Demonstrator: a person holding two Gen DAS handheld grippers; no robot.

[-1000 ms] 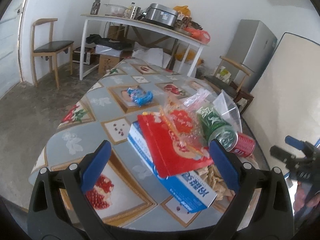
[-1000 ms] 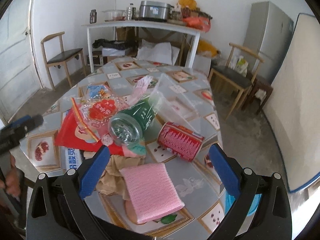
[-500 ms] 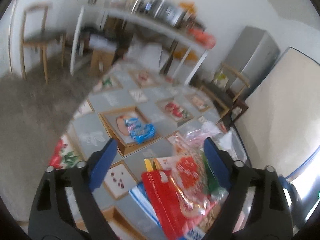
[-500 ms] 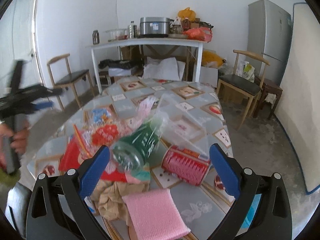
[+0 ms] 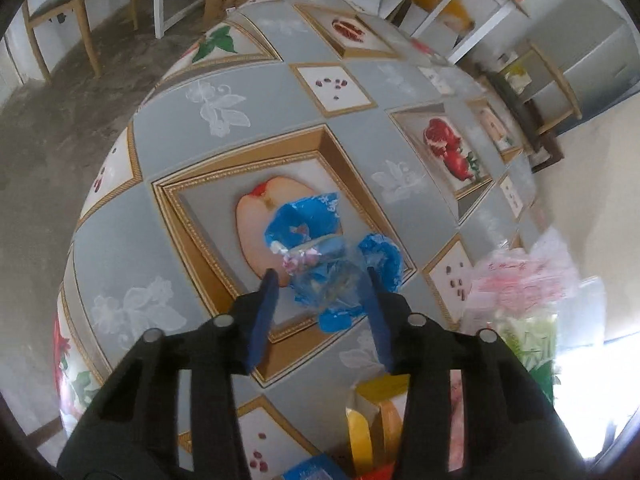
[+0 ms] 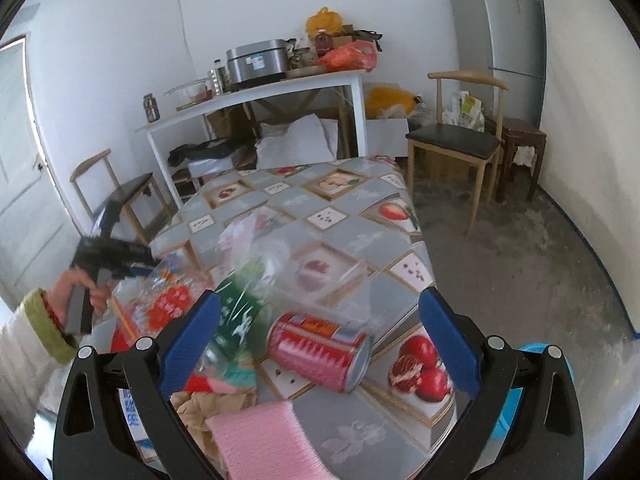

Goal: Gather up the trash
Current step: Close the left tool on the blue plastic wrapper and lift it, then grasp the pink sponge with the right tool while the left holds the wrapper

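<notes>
A crumpled blue wrapper (image 5: pixel 308 220) lies on the patterned tablecloth (image 5: pixel 224 112). My left gripper (image 5: pixel 320 280) points down at it, and its jaws are closing with the wrapper's near part between the blue pads; the pads do not clearly press it. In the right wrist view a person's hand (image 6: pixel 76 292) holds the left gripper (image 6: pixel 132 266) at the left. My right gripper (image 6: pixel 320 298) is wide open and holds nothing. It hovers over a red can (image 6: pixel 316 350) on its side, a green bottle (image 6: pixel 236 316) in clear plastic and a pink cloth (image 6: pixel 260 440).
A red-and-yellow packet (image 5: pixel 376 420) and a clear bag with pink print (image 5: pixel 520 280) lie right of the wrapper. A blue bin (image 6: pixel 536 350) shows beside the table's right edge. Wooden chairs (image 6: pixel 456 140), a white side table (image 6: pixel 256 96) and a fridge (image 6: pixel 504 20) stand beyond.
My left gripper swung left and down from the trash pile to the blue wrapper, and its jaws narrowed around it. The right gripper shifted and tilted its view, still wide open.
</notes>
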